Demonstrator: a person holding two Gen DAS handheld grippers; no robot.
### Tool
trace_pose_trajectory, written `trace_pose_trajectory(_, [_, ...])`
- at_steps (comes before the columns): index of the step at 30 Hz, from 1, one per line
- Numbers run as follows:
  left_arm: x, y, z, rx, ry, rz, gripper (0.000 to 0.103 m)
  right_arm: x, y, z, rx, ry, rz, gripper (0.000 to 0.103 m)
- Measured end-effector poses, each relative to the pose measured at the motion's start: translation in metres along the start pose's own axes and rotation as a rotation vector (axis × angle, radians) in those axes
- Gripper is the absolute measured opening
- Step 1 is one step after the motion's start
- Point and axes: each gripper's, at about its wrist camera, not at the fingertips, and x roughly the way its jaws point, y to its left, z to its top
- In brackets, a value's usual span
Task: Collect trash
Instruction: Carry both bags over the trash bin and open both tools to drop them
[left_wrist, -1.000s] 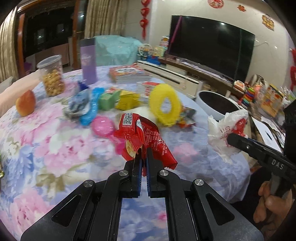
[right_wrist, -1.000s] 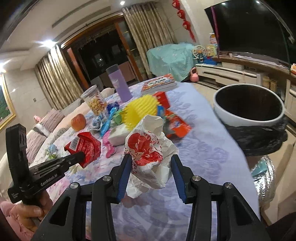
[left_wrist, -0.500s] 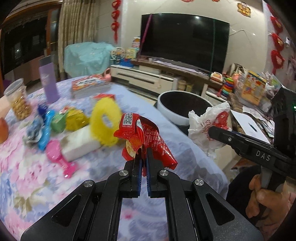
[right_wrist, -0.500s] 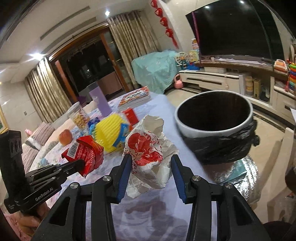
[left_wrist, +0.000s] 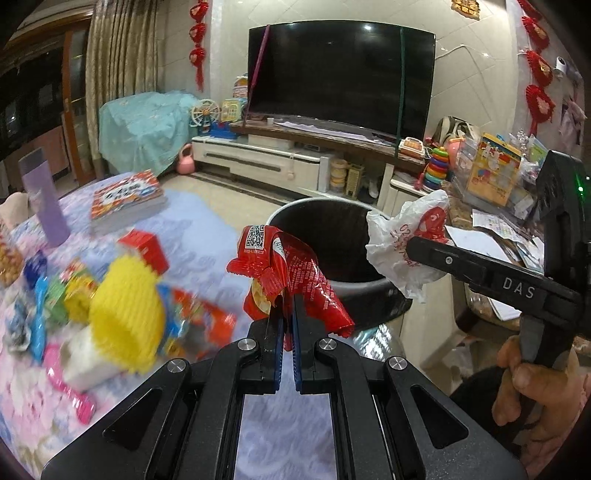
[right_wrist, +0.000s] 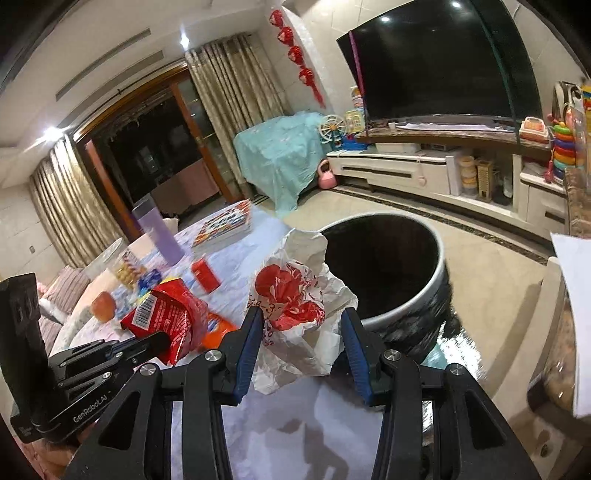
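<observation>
Red wrapper (left_wrist: 291, 277) is being pinched by the left hand-held gripper (left_wrist: 287, 314); right hand-held gripper (right_wrist: 301, 325) is clasping the crumpled white bag (right_wrist: 295, 302) near the bin (right_wrist: 424, 288) off the surface's edge

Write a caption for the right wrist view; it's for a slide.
Right gripper carries a white bag toward the bin; left gripper holds a red wrapper alongside.

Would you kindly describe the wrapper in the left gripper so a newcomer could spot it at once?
Start at the round black-lined bin beside the table. In front of its rim, the left gripper pinches a crumpled red snack wrapper. Unlike the white bag nearby, it is glossy red with a QR code.
</observation>
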Motion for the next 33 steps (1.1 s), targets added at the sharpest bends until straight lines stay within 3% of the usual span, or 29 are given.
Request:
trace_pose_trajectory(14, [0.060,-0.017,0.042,0.032,0.032,-0.018,0.003,0.039,-0.044,0.042,0.027,0.053,-0.030,0.044])
trace_pose_trajectory(33, [0.094,-0.025,0.048,0.042,0.085,-0.026,0.004,0.058,-0.061,0.052,0.064,0.095,-0.044,0.046])
